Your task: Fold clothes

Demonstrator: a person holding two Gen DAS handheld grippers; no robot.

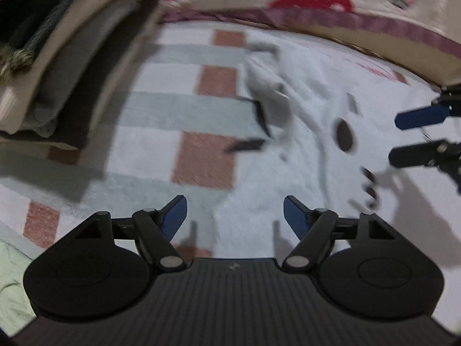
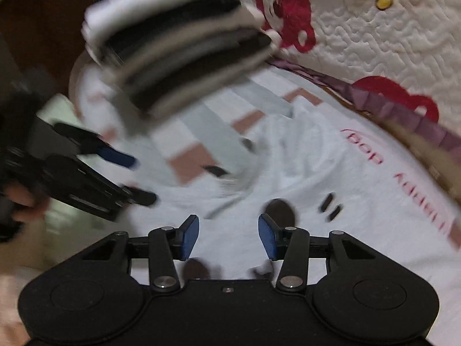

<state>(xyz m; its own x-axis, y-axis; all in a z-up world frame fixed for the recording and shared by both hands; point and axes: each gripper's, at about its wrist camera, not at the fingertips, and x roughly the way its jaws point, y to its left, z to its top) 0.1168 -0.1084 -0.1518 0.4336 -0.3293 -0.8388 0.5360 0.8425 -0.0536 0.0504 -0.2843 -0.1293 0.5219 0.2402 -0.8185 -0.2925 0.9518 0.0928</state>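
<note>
A white garment (image 1: 302, 121) with dark printed spots and red lettering lies crumpled on the checked bedsheet (image 1: 161, 109); the right wrist view shows the same white garment (image 2: 302, 167) spread below the gripper. My left gripper (image 1: 234, 216) hovers open above its near edge with nothing between the blue pads. My right gripper (image 2: 228, 236) is open too, empty, over the garment's dark spots. The left wrist view catches the right gripper (image 1: 417, 135) at the right edge, and the right wrist view shows the left gripper (image 2: 126, 176) at the left, held by a hand.
A stack of folded clothes (image 1: 57, 66) in black, grey and white sits at the left on the bed; the right wrist view shows that stack (image 2: 178, 46) at the top. A white quilt with red bear prints (image 2: 360, 37) lies behind. Both views are motion-blurred.
</note>
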